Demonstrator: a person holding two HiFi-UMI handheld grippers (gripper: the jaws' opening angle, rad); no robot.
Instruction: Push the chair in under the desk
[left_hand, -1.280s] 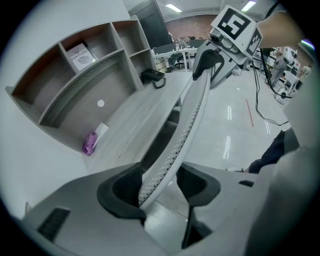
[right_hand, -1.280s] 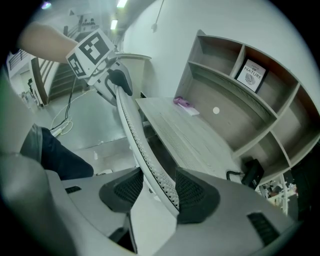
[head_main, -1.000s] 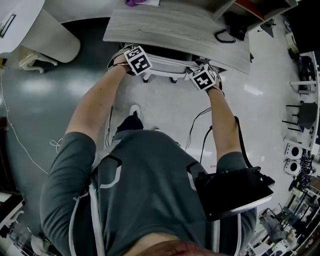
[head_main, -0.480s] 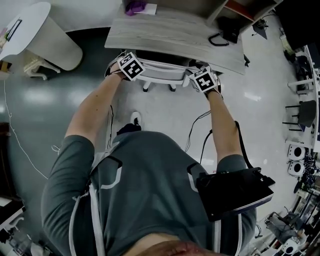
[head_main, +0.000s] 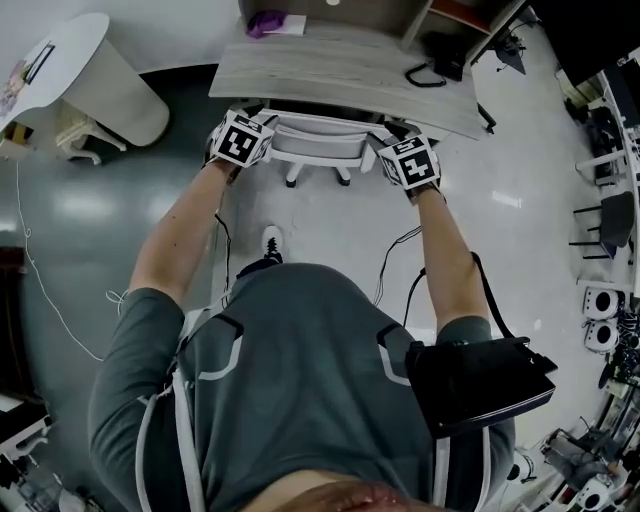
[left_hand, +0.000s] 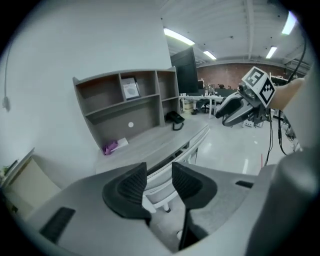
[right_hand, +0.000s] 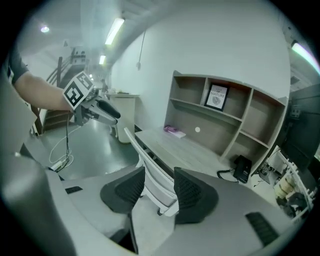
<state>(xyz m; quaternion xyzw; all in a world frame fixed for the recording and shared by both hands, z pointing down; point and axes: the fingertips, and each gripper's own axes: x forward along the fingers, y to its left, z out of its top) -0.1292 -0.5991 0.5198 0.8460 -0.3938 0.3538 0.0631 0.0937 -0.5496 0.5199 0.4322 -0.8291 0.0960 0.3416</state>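
Note:
The white mesh-backed chair (head_main: 318, 140) stands with its back close to the front edge of the grey wooden desk (head_main: 350, 70), its seat under the top. My left gripper (head_main: 240, 138) is at the back's left end and my right gripper (head_main: 410, 162) at its right end. In the left gripper view the jaws (left_hand: 159, 170) are closing, with the chair (left_hand: 161, 196) showing through the gap and the pads apart from it. In the right gripper view the jaws (right_hand: 159, 172) are also closing, and the chair's back rail (right_hand: 136, 147) runs between them, untouched.
A shelf unit (right_hand: 220, 120) sits at the desk's rear, with a black phone (head_main: 440, 60) and a purple item (head_main: 265, 22) on the top. A white rounded cabinet (head_main: 90, 70) stands left. Cables (head_main: 395, 260) trail on the floor near my foot (head_main: 270, 245).
The chair has slid further in under the desk. Both grippers went forward with it, and the left one has shifted out to the left.

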